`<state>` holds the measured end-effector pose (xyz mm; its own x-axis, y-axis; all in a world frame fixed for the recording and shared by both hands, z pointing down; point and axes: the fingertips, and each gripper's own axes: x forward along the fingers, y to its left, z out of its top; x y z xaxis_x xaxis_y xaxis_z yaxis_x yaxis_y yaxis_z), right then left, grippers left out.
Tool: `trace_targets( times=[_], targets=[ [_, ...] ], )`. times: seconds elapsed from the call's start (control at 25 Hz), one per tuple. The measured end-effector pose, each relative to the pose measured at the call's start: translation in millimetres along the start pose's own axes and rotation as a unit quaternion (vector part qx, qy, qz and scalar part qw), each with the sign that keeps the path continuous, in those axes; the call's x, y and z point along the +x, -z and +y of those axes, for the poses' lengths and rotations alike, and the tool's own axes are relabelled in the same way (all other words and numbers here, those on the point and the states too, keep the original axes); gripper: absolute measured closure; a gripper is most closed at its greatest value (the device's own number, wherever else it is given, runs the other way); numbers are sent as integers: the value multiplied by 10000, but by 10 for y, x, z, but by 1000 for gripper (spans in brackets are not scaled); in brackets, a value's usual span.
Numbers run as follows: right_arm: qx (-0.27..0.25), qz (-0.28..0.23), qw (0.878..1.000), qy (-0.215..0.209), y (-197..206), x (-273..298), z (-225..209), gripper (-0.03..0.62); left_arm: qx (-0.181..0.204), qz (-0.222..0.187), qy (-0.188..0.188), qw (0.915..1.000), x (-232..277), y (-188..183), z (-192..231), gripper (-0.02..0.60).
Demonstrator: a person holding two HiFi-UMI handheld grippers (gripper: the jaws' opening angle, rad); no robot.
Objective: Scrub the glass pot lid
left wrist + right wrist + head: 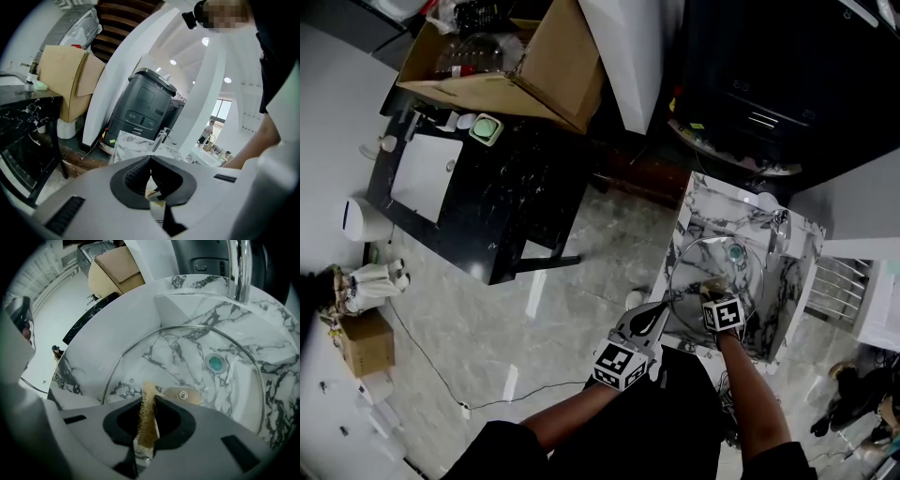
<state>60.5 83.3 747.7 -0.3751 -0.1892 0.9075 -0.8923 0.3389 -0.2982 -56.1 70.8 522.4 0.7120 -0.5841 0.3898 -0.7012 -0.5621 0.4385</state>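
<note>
The glass pot lid (712, 267) leans tilted in the marble sink (787, 281). Through the glass (187, 352) show its pale knob plate with a screw (183, 394) and the teal drain (215, 363). My right gripper (147, 401) is shut on a tan fibrous scrubber (146, 420), whose tip touches the lid near the knob. It reaches over the sink's near edge in the head view, the right gripper (715, 284). My left gripper (661, 319) sits at the lid's near-left rim, and its jaws (150, 161) are shut there. The rim itself is hidden between its pads.
A chrome faucet (239, 268) stands at the sink's back. Behind it is a dark grey machine (143, 105). A black table (487, 187) with an open cardboard box (516, 56) stands to the left across the tiled floor. A wire rack (839, 286) is right of the sink.
</note>
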Motion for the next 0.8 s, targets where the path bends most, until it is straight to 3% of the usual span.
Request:
trace_targets(
  times=[0.64, 0.8],
  targets=[
    [42, -31, 9999, -113, -291, 175, 350, 537, 51, 82, 36, 9999, -49, -109, 311, 565],
    [147, -231, 9993, -252, -421, 193, 417, 537, 144, 77, 88, 9998, -11, -201, 371, 565]
  ],
)
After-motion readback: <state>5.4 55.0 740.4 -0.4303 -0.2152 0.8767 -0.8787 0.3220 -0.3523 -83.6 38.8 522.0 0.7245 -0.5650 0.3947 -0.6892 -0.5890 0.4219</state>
